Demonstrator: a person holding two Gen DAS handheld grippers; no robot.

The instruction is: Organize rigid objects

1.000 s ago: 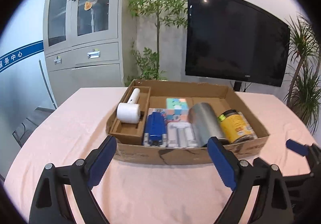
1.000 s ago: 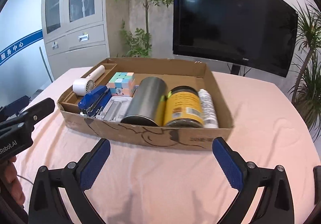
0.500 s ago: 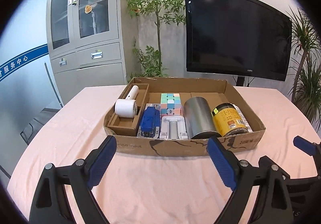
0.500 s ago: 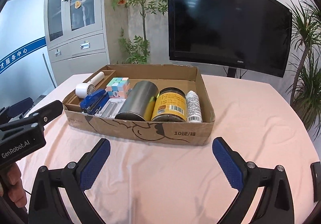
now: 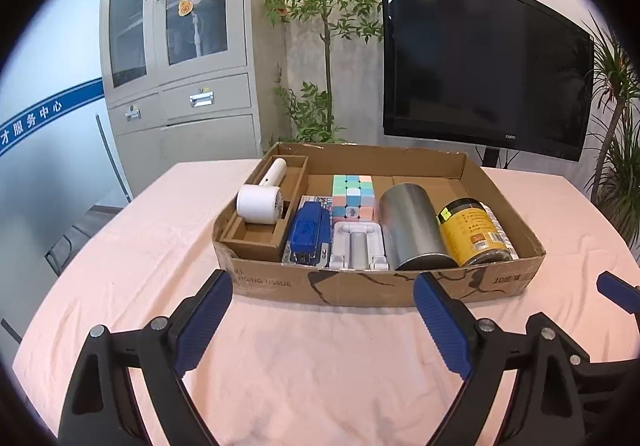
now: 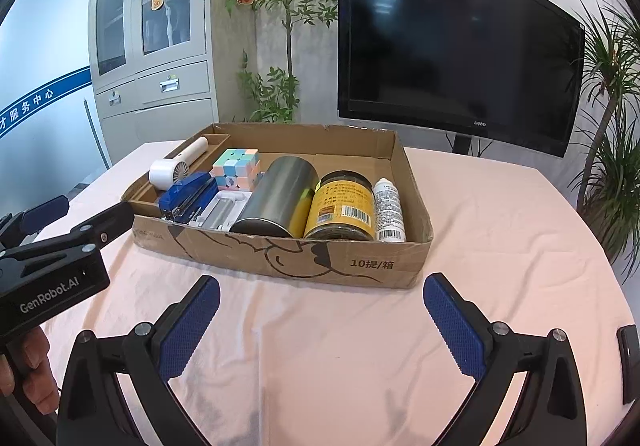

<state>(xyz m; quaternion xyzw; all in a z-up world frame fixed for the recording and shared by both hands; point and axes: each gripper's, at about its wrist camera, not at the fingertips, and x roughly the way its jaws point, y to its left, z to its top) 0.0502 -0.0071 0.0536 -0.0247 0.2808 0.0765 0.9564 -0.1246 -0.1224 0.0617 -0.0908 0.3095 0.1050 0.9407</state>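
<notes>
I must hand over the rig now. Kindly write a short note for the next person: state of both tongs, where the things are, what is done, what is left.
Left tongs: open, empty, over the cloth before the cardboard box.
Right tongs: open, empty, also before the box.
In the box: white fan in the left compartment; blue stapler, cube, white holder, steel can, yellow jar, white bottle.
Done: every visible item lies inside the box.
Left: seemingly nothing; check the table outside the views.
</notes>
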